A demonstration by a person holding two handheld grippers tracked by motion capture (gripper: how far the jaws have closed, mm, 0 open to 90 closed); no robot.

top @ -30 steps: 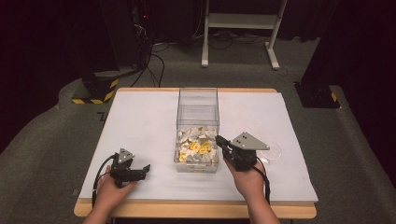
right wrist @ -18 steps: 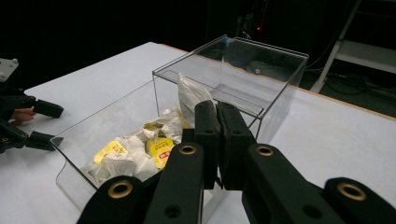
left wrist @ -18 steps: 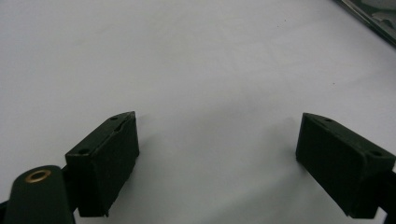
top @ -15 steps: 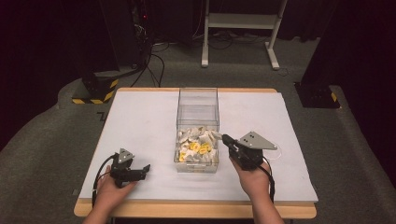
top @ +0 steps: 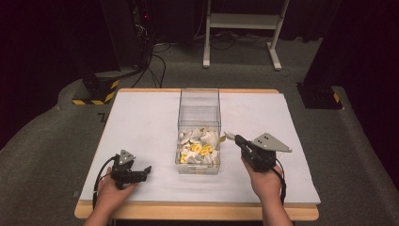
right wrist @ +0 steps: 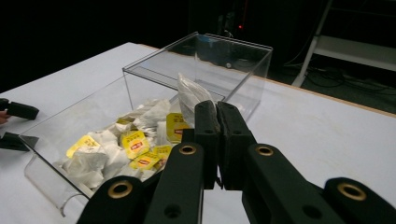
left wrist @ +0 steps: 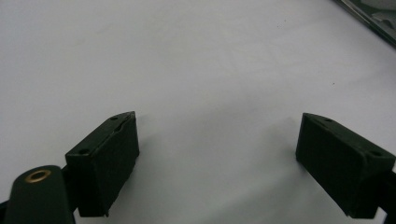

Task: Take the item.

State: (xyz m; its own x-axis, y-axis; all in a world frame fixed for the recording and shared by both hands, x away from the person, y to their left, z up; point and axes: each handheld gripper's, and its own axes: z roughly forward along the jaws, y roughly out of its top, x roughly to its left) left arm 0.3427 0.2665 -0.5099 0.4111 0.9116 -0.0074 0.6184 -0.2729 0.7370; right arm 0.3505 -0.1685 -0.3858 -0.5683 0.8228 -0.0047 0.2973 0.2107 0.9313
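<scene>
A clear plastic box [top: 199,101] stands mid-table, its near end heaped with white and yellow tea bags [top: 197,148]. Just right of the box and above the table, my right gripper [top: 235,137] is shut on one white tea bag [top: 229,135]. In the right gripper view that tea bag [right wrist: 191,95] sticks up out of the closed jaws of the right gripper [right wrist: 215,109], with the box [right wrist: 154,74] and its heap of tea bags [right wrist: 135,142] behind. My left gripper [top: 147,170] lies on the table at the near left. Its jaws stand wide apart over bare white table, the left gripper [left wrist: 217,140] open.
The white table top [top: 141,122] runs wide on both sides of the box. A corner of the box [left wrist: 373,23] shows at the top right of the left gripper view. Dark floor, cables and a white rack [top: 244,21] lie beyond the far edge.
My right gripper has moved to the right, away from the box, with the tea bag in it. The left hand and gripper have stayed put.
</scene>
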